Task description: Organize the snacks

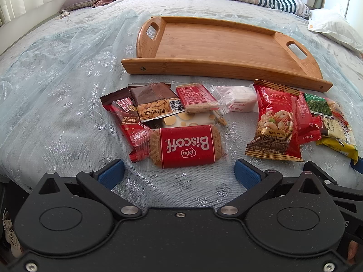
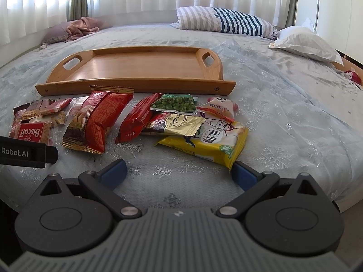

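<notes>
Both tools spread wide, nothing between the pads. Left tool [image 1: 179, 170] hovers low over the bed [image 1: 56, 90], lined up w/ the Biscoff pack [image 1: 185, 146], which lies just ahead of its pads, not touching. Right tool [image 2: 179, 170] sits near the yellow pack [image 2: 204, 145] — that pack's near corner is right by the right-side blue pad [image 2: 244, 175]; contact can't be told.

Snacks lie in a loose row on the bed cover, all in front of the wooden tray [image 1: 226, 68], none inside it. Left cluster: Biscoff pack, a red wafer bar [image 1: 127, 124] partly under it, a brown peanut pack [image 1: 154, 100] overlapping a 2nd red biscuit pack [image 1: 196, 97], then a pale pink sachet [image 1: 236, 99]. Middle: large red nut bag [image 1: 275, 122], standing apart from the Biscoff group. Right cluster — green pea pack [image 2: 174, 103], small red pack [image 2: 136, 119], gold-ish mini pack [image 2: 179, 122], all piled & overlapping.

Striped pillow [image 2: 226, 21] and white pillow [image 2: 304, 39] lie at the far end of the bed.
</notes>
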### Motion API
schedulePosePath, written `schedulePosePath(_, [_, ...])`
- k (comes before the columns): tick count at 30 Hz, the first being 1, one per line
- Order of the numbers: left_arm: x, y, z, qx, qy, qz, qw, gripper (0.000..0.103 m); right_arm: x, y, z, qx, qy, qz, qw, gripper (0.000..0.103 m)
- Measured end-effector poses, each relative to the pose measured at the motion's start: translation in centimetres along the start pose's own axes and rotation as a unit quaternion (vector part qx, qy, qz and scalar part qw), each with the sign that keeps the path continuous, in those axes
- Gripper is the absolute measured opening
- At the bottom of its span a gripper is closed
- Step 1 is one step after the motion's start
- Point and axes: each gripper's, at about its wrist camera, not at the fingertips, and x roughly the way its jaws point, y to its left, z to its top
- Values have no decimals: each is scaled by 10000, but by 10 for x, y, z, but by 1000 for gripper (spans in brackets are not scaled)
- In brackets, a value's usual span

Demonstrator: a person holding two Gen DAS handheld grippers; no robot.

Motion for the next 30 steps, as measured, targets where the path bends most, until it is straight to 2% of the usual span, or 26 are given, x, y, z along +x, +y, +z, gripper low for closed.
schedulePosePath(9, [0, 1, 1, 0, -27, -29, 10000, 103, 0, 0, 0, 14, 17, -2, 10000, 103])
schedulePosePath(17, [-4, 5, -9, 104, -371, -168, 9991, 103, 1, -1, -3, 14, -80, 3, 10000, 103])
schedulePosePath(20, [-8, 4, -8, 194, -373, -154, 9990, 103, -3, -7, -2, 264, -176, 114, 9994, 103])
schedulePosePath(21, [-9, 4, -7, 216, -361, -170, 9990, 102, -5, -9, -2, 352, -220, 147, 9990, 103])
schedulePosePath(23, [-16, 4, -6, 232, -430, -243, 9985, 93, -11, -14, -1, 554, -363, 214, 9976, 102])
schedulePosePath(25, [-22, 4, -5, 258, -576, -213, 9978, 91, -16, -18, 1, 703, -530, 240, 9958, 101])
schedulePosePath(30, [-35, -1, -5, 424, -980, -160, 9942, 80, -22, -18, 9, 608, -937, -90, 9937, 92])
